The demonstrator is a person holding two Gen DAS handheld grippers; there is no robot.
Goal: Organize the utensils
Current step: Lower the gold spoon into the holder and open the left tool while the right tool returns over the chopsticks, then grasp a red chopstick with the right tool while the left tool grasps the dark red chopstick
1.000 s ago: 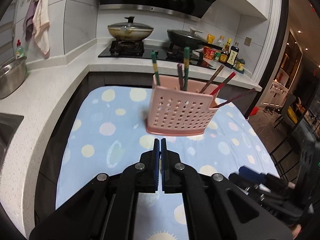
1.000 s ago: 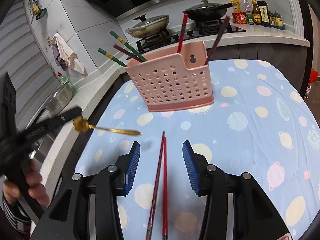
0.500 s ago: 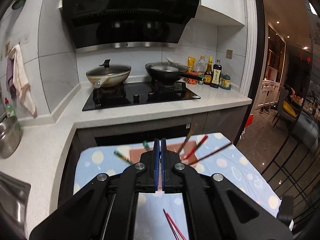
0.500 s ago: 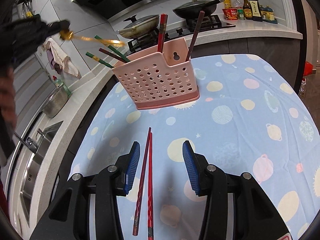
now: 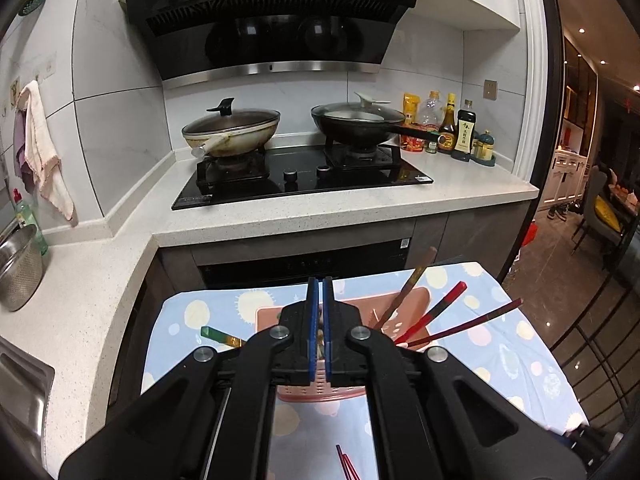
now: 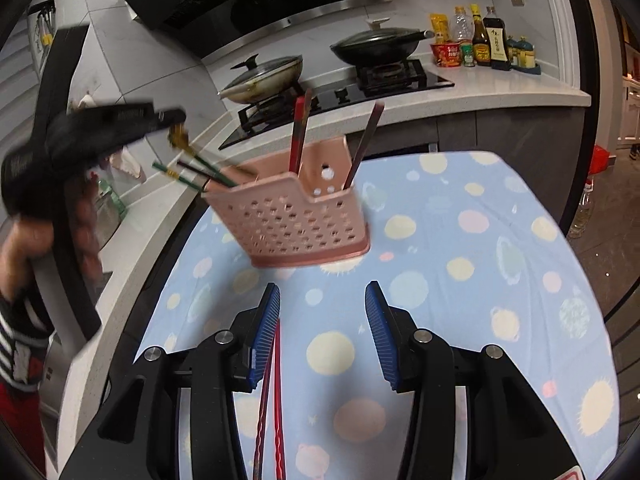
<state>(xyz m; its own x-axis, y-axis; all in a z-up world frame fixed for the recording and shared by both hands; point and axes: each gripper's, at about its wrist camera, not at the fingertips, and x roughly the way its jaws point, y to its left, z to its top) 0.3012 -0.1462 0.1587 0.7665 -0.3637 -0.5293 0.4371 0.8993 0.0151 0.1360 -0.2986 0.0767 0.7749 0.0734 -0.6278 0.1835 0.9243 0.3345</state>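
your left gripper (image 5: pixel 319 322) is clenched on the handle end of a gold utensil (image 6: pixel 179 136); from your right wrist view it hangs from the fingertips above the left end of the pink holder (image 6: pixel 298 216), blurred, so you can't tell whether it's a spoon or a fork. from your left wrist view the pink holder sits directly beyond and below the closed fingers, mostly hidden behind them.

your right gripper (image 6: pixel 322 312) is released, pads standing apart with nothing between them. the red chopsticks (image 6: pixel 272 396) lie flat on the blue spotted cloth (image 6: pixel 500 248), running under the inner edge of your left-side finger (image 6: pixel 267 332) and pointing ahead toward the holder. the holder stands on the cloth ahead of both fingers, slightly left of the gap.

inside it, green chopsticks (image 6: pixel 188 172) lean out past its left end, and dark red and brown chopsticks (image 6: pixel 300 136) stand in the back compartments.
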